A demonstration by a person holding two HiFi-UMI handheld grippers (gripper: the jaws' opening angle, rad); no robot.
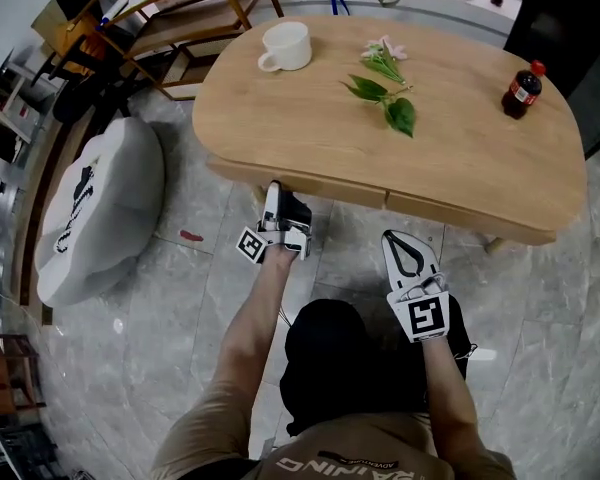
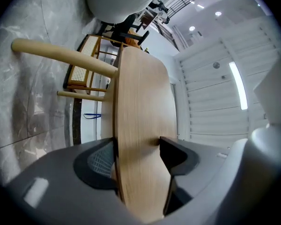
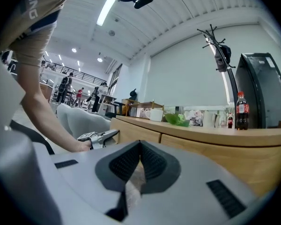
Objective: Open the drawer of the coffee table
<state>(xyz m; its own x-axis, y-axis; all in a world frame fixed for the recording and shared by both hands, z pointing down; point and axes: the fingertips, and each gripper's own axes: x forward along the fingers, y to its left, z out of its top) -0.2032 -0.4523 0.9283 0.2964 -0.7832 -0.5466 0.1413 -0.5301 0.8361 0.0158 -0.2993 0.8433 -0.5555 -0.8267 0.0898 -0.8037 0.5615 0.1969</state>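
Left gripper (image 2: 136, 144) jaws apart, straddling coffee table edge (image 2: 141, 90); table leg (image 2: 61, 55) leftward.

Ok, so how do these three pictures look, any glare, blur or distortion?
Head view: evenly lit and sharp, soft shadow beneath the coffee table. Left gripper view: heavy fisheye, black corners, the table edge up close is smeared, ceiling light blown out. Right gripper view: fisheye too, ceiling strip glares, cola bottle stays sharp.

Light-wood coffee table (image 1: 310, 128), white mug (image 1: 285, 46), grey-veined floor (image 1: 180, 348)
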